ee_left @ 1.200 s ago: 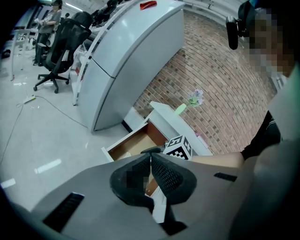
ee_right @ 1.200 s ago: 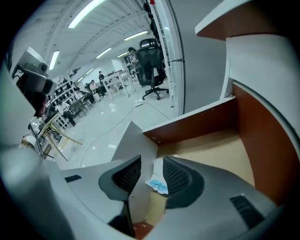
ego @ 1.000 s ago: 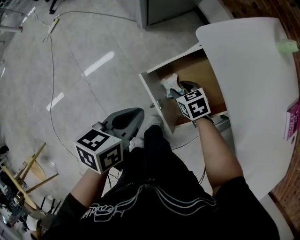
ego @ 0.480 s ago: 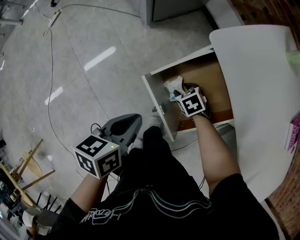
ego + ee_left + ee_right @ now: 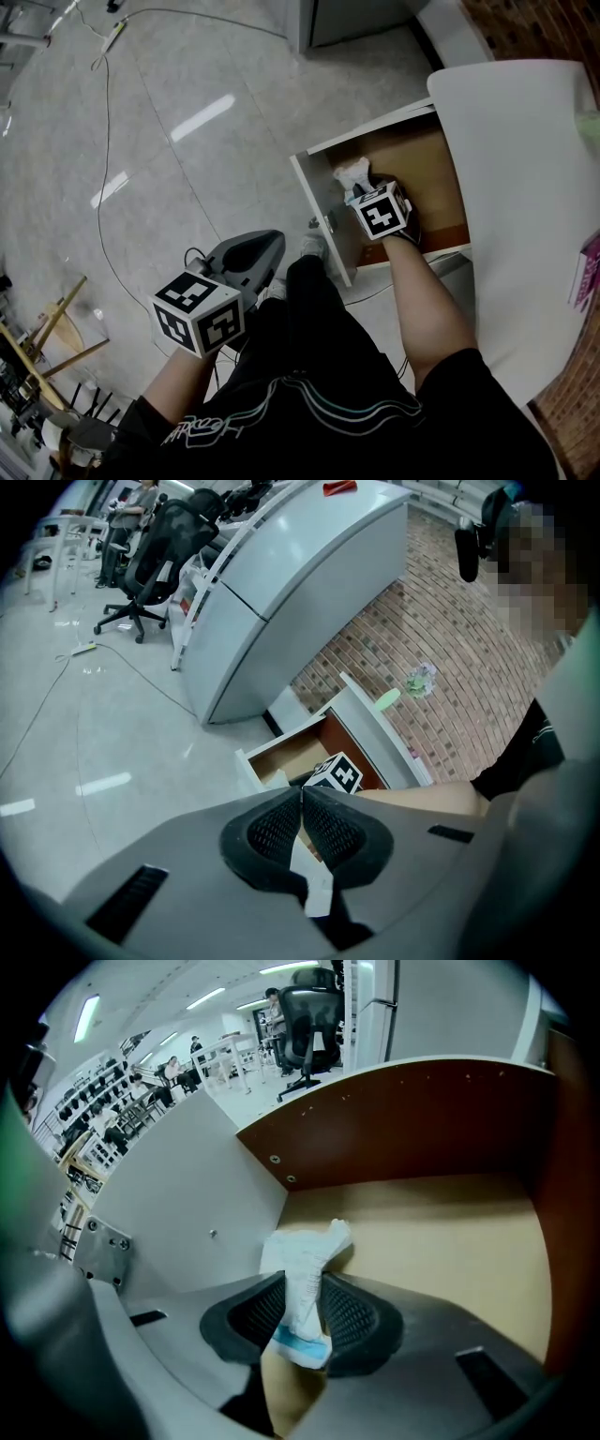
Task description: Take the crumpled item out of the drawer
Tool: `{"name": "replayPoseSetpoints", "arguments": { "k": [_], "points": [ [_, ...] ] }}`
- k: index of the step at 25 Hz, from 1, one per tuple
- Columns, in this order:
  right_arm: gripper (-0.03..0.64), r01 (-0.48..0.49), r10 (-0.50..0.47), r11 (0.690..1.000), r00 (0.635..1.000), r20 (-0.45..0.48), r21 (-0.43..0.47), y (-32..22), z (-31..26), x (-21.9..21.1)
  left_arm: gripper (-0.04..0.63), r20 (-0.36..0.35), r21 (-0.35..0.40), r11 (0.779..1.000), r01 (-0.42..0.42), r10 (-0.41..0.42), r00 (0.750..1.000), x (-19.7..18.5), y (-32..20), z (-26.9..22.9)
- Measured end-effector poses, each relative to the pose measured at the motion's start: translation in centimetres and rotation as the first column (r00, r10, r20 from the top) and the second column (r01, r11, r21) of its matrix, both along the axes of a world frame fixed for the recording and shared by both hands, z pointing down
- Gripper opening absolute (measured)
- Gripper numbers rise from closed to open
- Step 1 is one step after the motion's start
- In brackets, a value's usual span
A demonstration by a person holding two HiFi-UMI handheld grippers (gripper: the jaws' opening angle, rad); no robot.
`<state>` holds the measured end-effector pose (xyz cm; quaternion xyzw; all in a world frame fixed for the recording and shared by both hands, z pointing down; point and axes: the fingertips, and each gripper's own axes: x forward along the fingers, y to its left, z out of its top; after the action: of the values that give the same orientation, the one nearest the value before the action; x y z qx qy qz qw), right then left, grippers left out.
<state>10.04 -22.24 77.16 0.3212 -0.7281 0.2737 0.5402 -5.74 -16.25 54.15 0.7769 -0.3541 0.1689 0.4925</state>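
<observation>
**mk_77:** Any brand or text you can actually read in this one?

**dustbin:** Not really tbh. The crumpled item (image 5: 302, 1255) is white papery stuff with a blue band along its lower end, and I can't make out any lettering on it. The right claw (image 5: 302, 1283) carries a marker cube (image 5: 382, 210) that's just black-and-white square patterns, and the other claw has the same kind. There's a pink box (image 5: 586, 267) at the right edge of the white tabletop (image 5: 525, 187), but its print is way too small to read.

**mk_77:** ok, and the hands?

**dustbin:** The right claw points steeply down into the open drawer (image 5: 319, 211). The bare forearm (image 5: 427, 300) reaches out over it, with the cube facing up. Its jaws have just been closing and they're pinching the crumpled item, pads pressing it from both sides. The item stands upright between them, inside the drawer over the light wood bottom. It's just beside the white front panel, near the corner that panel makes with the dark brown side wall. The left claw (image 5: 302, 794) is held low at the person's left side over the grey floor (image 5: 187, 169). It's aimed forward and a bit down toward the drawer, pads pressed together at the tips.
</observation>
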Motion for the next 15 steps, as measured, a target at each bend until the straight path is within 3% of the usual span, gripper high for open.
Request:
{"name": "replayPoseSetpoints", "arguments": {
  "k": [15],
  "points": [
    [0.092, -0.13, 0.126, 0.988, 0.99, 0.062, 0.077, -0.1, -6.3, 0.3, 0.025, -0.012, 0.058, 0.998, -0.009, 0.01, 1.0, -0.2, 0.8, -3.9]
  ]
}}
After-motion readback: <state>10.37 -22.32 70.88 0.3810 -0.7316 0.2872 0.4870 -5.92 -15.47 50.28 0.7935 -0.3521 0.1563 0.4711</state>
